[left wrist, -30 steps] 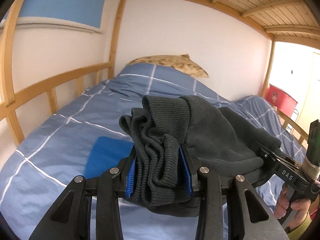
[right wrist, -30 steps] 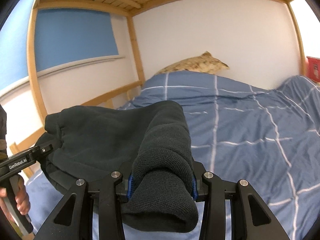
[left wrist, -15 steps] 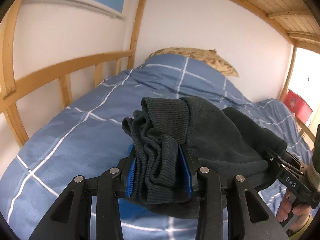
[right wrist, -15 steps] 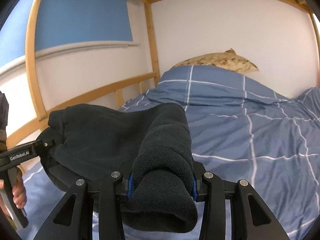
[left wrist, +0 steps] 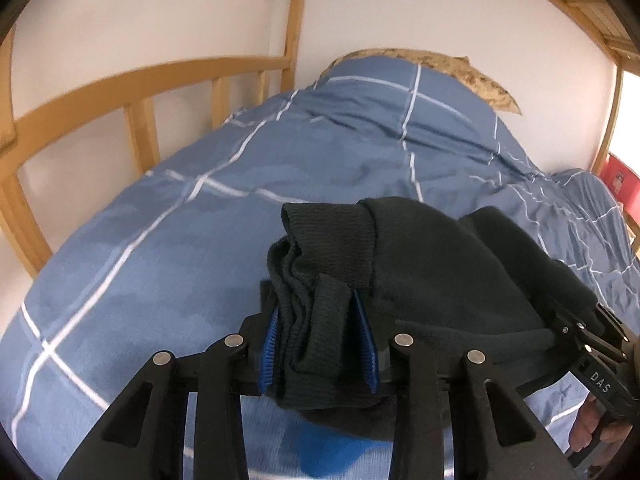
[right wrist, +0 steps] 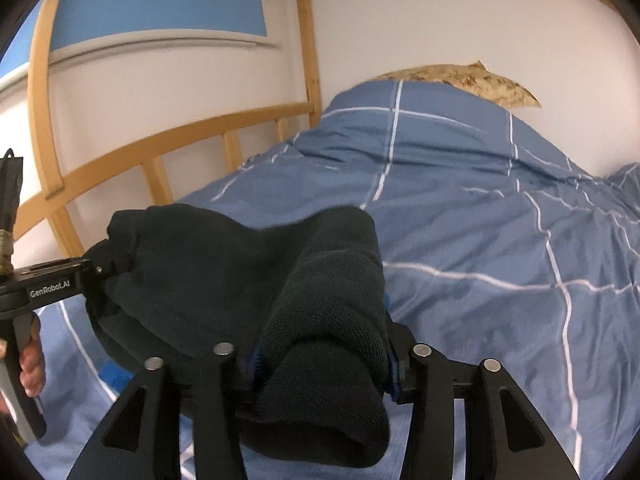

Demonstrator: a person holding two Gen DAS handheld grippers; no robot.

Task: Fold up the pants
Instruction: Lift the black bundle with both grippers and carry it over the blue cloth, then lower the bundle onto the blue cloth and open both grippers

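- my left gripper (left wrist: 320,344) clamped narrow on the pants (left wrist: 420,280): ribbed knit cuff bunched in vertical folds btwn the blue ridged pads (left wrist: 364,344)
- my right gripper (right wrist: 324,360) also closed on the pants (right wrist: 224,280), on a thick rolled wad of dark knit; its blue pads barely show, fabric spills over them
- pants = dark charcoal, soft fleecy body w/ ribbed ends, slung btwn both grippers, held up over the duvet (left wrist: 200,208); whether the low sag touches the bed, can't tell
- duvet: blue cotton-look, thin white grid lines, creased & rumpled toward the far end
- pillow (right wrist: 460,80) tan, mottled, pointed corner, peeking over the duvet hump at the wall
- bed rail (left wrist: 120,92) pale wood, curved by fisheye, vertical slats; blurred in left view
- left view only: red box (left wrist: 620,176) at far rt edge, bright blue patch (left wrist: 332,452) under the pants, partly hidden by fabric, can't ID it; right gripper's side w/ "DAS" lettering, fingers on its handle cut off by frame
- right view only: blue wall panel (right wrist: 160,0) up top, left gripper's body marked "GenRobot.AI", my left hand (right wrist: 30,364) on its grip, mostly cropped
- lower pants hidden behind gripper frames in both views
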